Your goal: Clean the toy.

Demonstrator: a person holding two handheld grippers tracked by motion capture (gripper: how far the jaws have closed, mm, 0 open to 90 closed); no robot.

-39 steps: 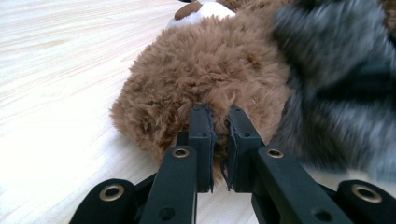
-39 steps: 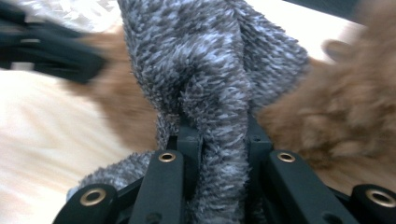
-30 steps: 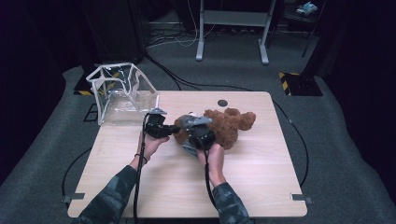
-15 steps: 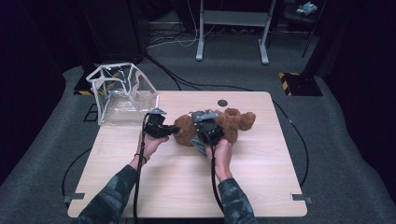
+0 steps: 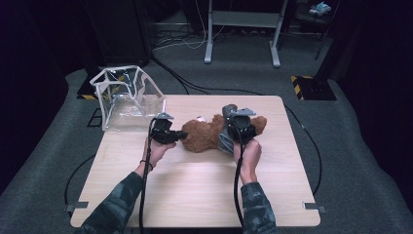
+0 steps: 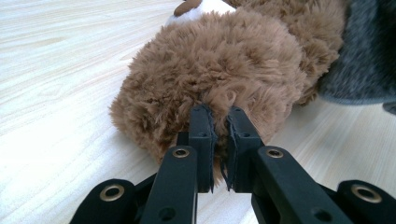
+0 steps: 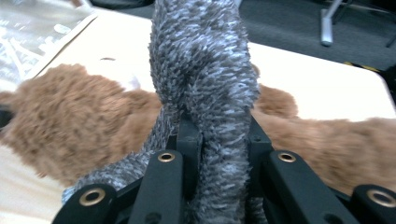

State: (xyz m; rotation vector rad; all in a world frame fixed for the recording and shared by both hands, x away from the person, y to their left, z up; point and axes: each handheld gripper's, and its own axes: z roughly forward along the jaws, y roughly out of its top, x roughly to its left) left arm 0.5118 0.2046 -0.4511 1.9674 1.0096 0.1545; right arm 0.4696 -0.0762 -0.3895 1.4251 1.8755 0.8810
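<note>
A fluffy brown plush teddy bear lies near the middle of the desk, toward its far edge. The left tongs pinch its fur, while the right tongs are clamped on a grey knitted fabric garment over the bear.

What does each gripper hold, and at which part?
The left gripper pinches the brown teddy bear by its fur at one end. The right gripper grips the grey knitted cloth at a fold.

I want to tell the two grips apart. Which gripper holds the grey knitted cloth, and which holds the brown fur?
The right gripper is shut on the grey cloth. The left gripper pinches the brown plush bear.
</note>
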